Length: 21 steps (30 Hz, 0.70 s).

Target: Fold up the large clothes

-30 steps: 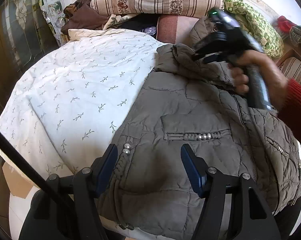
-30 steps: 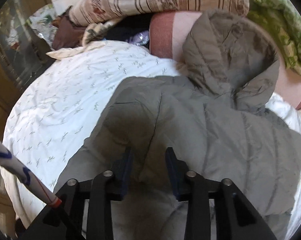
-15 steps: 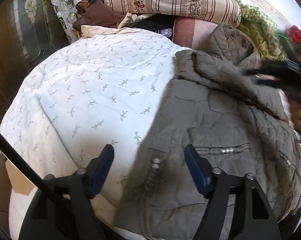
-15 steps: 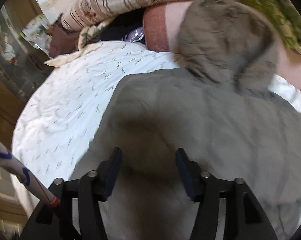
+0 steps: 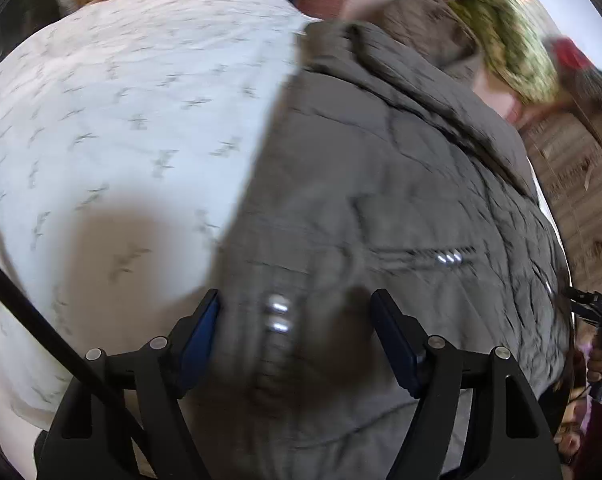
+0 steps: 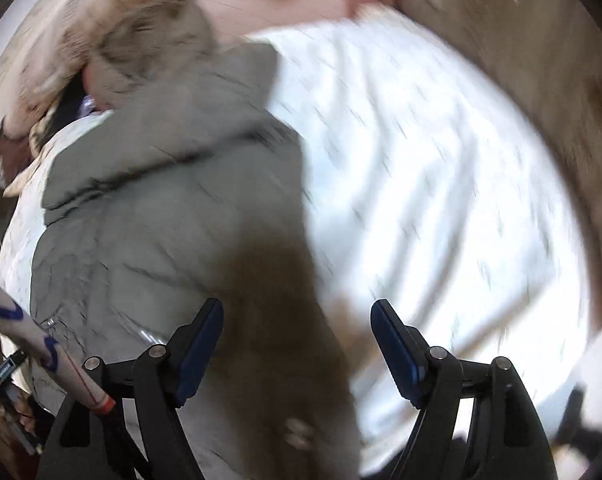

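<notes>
An olive-grey quilted hooded jacket (image 5: 381, 184) lies on a bed with a white leaf-print sheet (image 5: 113, 120). My left gripper (image 5: 295, 316) is open over the jacket's lower left edge, where metal snaps show between the jaws. In the right wrist view the jacket (image 6: 173, 200) fills the left half, hood toward the top. My right gripper (image 6: 297, 328) is open and empty above the jacket's right edge and the sheet (image 6: 421, 180). Both views are blurred by motion.
Pillows and a green-patterned blanket (image 5: 505, 44) are piled at the head of the bed, past the hood. A brown wall or headboard (image 6: 541, 80) runs along the bed's right side. Part of the right hand and gripper handle (image 5: 601, 336) shows at the far right.
My right gripper opened wide, let go of the jacket fabric, and swung right toward the jacket's right edge. My left gripper dropped closer over the jacket's lower left hem.
</notes>
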Available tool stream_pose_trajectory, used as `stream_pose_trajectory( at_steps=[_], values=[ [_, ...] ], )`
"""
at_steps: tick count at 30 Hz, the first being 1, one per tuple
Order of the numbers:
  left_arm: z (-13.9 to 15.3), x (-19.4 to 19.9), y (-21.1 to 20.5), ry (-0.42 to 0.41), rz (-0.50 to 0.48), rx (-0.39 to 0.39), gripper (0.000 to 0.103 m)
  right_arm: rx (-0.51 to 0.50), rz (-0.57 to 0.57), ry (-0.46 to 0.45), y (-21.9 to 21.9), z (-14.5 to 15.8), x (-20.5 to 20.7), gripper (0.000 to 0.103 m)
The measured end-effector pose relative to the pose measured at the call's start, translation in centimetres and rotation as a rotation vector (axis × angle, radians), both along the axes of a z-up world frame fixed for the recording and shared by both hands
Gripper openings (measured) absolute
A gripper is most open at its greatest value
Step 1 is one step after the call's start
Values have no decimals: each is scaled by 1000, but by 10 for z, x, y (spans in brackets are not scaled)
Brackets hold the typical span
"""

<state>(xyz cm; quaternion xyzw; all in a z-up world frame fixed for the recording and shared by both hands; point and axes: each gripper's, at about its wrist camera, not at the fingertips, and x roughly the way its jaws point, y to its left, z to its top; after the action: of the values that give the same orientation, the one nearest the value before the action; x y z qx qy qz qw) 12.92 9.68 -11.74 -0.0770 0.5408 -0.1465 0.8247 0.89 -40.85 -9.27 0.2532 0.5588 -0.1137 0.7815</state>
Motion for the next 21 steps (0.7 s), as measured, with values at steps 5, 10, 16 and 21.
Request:
stream_pose_trajectory(
  at_steps=[5, 10, 16, 21],
  values=[
    [9, -15, -17, -10, 6, 102, 36, 98, 36, -12, 24, -26, -23, 35],
    [18, -36, -29, 3, 5, 119, 39, 79, -9, -58, 5, -12, -29, 22],
    [50, -40, -23, -67, 56, 188, 45, 86, -77, -72, -12, -14, -45, 52],
    [97, -44, -24, -244, 79, 229, 63, -82, -51, -132, 1, 26, -61, 61]
  ],
)
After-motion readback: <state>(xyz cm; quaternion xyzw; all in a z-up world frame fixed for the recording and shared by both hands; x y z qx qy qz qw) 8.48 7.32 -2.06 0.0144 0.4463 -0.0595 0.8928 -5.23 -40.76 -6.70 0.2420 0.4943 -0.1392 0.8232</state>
